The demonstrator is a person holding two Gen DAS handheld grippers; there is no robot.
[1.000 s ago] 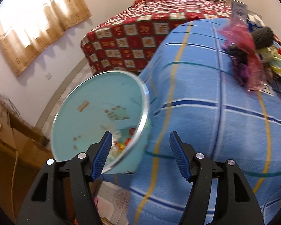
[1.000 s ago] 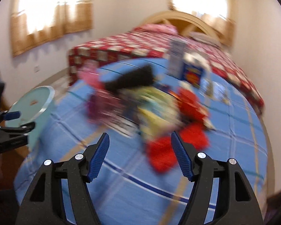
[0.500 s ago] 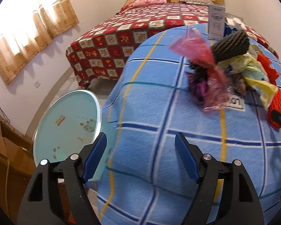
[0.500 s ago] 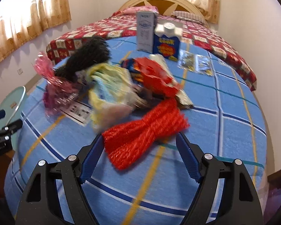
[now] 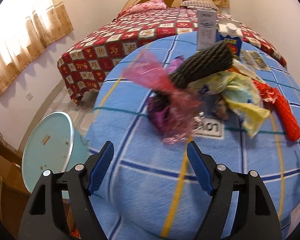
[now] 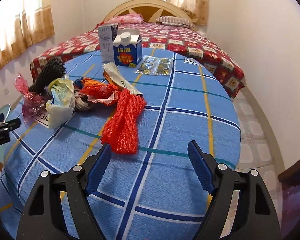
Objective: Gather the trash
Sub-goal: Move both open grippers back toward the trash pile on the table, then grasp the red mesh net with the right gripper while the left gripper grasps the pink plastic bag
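We are holding both tools over the bench (image 6: 190, 124), which is covered in a blue checked cloth, and we are taking the red knitted bundle (image 6: 124, 120) as our landmark for the trash pile.

The right tool (image 6: 150, 161) is standing wide with nothing between its blue pads (image 6: 99, 168); the near end of the red knitted bundle is lying just beyond its left pad, not touching it as far as we can tell. The left tool (image 5: 150, 161) is also standing wide and empty, hovering over bare cloth on the near-left side of the pile.

Seen from the right wrist, crumpled red-and-orange wrappers (image 6: 99, 93) are lying against the far-left end of the red bundle. Left of those, a pale yellow plastic bag (image 6: 61, 102) is sitting, and further left still a pink cellophane wrapper (image 6: 29, 98) is lying near the bench edge. A dark knitted roll (image 6: 49, 75) is resting behind the yellow bag. A long snack sachet (image 6: 120, 80) is lying just behind the red bundle. Well behind it, a blue milk carton (image 6: 128, 50) and a taller grey-white carton (image 6: 107, 43) are standing upright side by side, with two clear packets (image 6: 155, 67) lying flat to the right of them.

Left of the whole pile, off the bench edge, a pale teal bin (image 5: 48, 152) is standing on the floor. A bed with a red patterned cover (image 6: 190, 40) is sitting beyond the bench.
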